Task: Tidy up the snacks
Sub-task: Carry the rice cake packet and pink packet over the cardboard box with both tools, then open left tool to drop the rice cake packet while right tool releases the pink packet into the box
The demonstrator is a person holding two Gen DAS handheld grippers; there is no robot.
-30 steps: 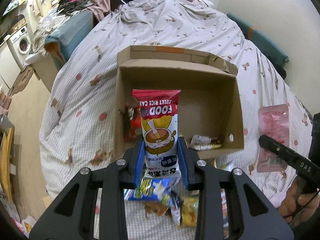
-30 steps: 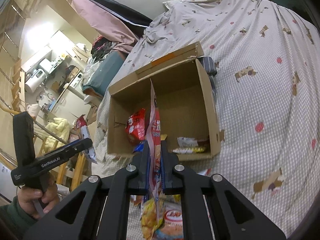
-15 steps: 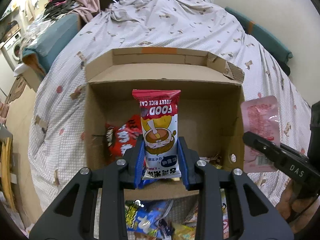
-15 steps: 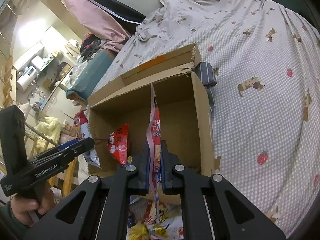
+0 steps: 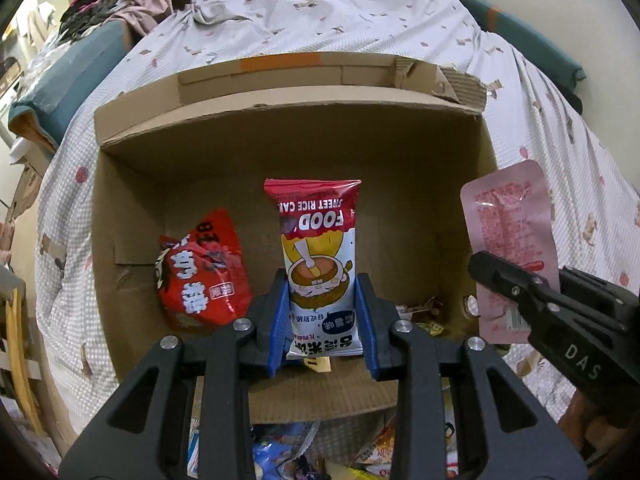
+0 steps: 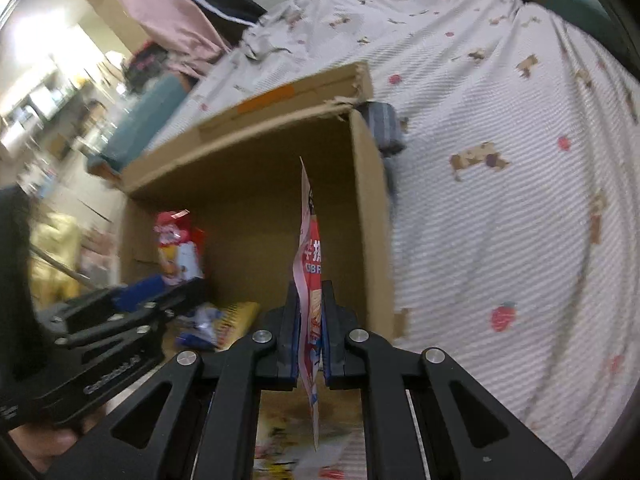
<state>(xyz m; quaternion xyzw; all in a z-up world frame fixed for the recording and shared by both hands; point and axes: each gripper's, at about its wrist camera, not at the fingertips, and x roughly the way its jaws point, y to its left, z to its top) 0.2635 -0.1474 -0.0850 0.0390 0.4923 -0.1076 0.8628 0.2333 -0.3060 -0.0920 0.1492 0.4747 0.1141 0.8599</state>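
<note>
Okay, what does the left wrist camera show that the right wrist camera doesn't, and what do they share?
Only the left wrist view shows the flat face of the pink foil packet and the crumpled red snack bag leaning in the box's left corner.

Only the right wrist view shows the small grey striped cloth bundle behind the box's far right corner.

Both show the open brown cardboard box on the patterned white bedspread, the left gripper clamping the red-and-yellow rice cake packet, and the right gripper clamping the pink packet.

the rice cake packet (image 5: 318, 264) reads, upside down, "food" and "sweet rice cak", the right gripper (image 5: 486, 270) body reads "das", and the red bag's (image 5: 200, 270) characters are unclear.
</note>
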